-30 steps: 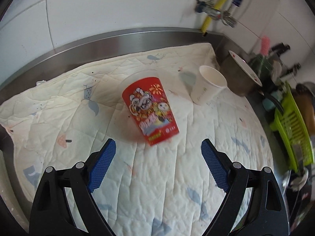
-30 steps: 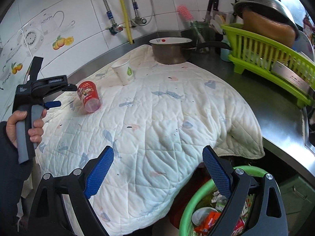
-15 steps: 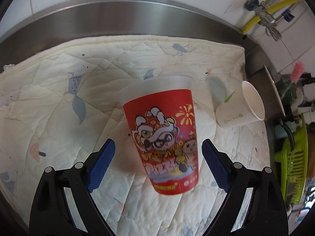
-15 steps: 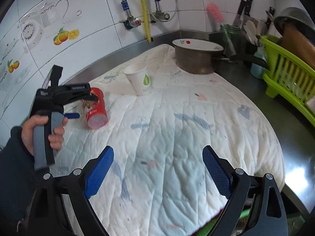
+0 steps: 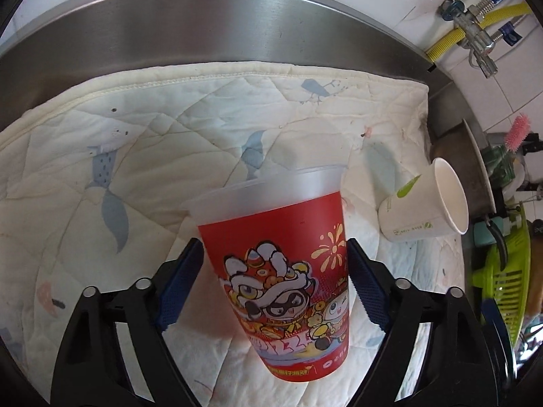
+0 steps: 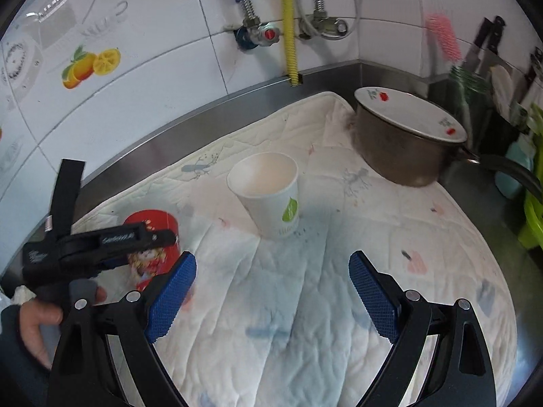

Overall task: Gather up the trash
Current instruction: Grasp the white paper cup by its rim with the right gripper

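Left gripper (image 5: 275, 288) straddles the red cup (image 5: 285, 264), which stands on the quilt (image 5: 135, 142) near the steel backsplash (image 5: 203, 27). Its jaws have just been closing with the cup between them: the right blue pad meets the cup's wall, while the left pad lies at the cup's edge, and contact there cannot be judged. From the right wrist view, the same gripper, held by a hand (image 6: 37, 325) in a dark sleeve, covers the cup's upper side. Right gripper (image 6: 271, 291) hangs wide open and empty above the quilt, aimed toward the white paper cup (image 6: 268, 193), which stands upright just ahead, well apart from its pads. A pot (image 6: 404, 146) covered by a plate (image 6: 410, 112) sits behind, at the quilt's far corner. A green rack (image 5: 502, 271) stands at the right.
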The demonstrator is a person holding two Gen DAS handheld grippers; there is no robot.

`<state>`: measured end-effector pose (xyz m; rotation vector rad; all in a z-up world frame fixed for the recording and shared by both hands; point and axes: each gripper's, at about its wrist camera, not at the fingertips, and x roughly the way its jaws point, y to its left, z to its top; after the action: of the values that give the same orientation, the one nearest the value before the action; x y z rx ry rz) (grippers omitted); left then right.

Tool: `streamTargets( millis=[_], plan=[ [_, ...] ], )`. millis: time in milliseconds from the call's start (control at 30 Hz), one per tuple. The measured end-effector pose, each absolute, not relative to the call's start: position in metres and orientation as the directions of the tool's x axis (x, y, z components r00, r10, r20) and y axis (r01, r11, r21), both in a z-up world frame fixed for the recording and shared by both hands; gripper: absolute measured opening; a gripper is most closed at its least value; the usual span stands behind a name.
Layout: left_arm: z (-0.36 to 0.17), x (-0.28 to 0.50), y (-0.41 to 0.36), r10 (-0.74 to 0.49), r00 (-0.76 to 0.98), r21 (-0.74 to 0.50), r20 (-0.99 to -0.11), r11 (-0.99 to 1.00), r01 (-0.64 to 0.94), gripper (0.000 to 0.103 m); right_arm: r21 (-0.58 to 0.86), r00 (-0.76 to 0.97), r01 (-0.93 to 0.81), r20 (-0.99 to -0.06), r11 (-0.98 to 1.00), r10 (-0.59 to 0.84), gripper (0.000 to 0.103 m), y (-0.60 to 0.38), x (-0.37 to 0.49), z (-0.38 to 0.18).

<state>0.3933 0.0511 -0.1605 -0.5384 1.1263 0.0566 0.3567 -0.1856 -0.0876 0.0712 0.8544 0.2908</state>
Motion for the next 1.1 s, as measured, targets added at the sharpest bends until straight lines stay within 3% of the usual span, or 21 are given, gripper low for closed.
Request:
streamTargets(
  millis=[233, 567, 667, 833, 1100],
  plan=[
    [-0.162, 0.394, 0.055, -0.242, 0.451, -0.4, -0.859, 0.866, -0.299, 0.078, 0.099, 0.598, -0.236, -0.77, 0.967, 0.225, 0.088, -0.159, 0.41, -0.114],
    [-0.161, 0.391, 0.059, -0.249, 0.456, -0.405, -0.855, 0.869, -0.285, 0.078, 0.107, 0.578, -0.218, -0.787, 0.97, 0.216, 0.088, -0.151, 0.451, -0.131],
    [-0.161, 0.391, 0.059, -0.252, 0.456, -0.407, -0.854, 0.868, -0.284, 0.078, 0.115, 0.573, -0.214, -0.79, 0.97, 0.22, 0.082, -0.15, 0.457, -0.132],
    [-0.162, 0.392, 0.058, -0.246, 0.456, -0.402, -0.855, 0.87, -0.285, 0.078, 0.12, 0.564, -0.219, -0.794, 0.968, 0.226, 0.062, -0.149, 0.458, -0.134],
    [-0.16, 0.39, 0.06, -0.252, 0.458, -0.412, -0.853, 0.863, -0.292, 0.076, 0.115, 0.585, -0.217, -0.78, 0.969, 0.224, 0.062, -0.158, 0.435, -0.122]
  ],
)
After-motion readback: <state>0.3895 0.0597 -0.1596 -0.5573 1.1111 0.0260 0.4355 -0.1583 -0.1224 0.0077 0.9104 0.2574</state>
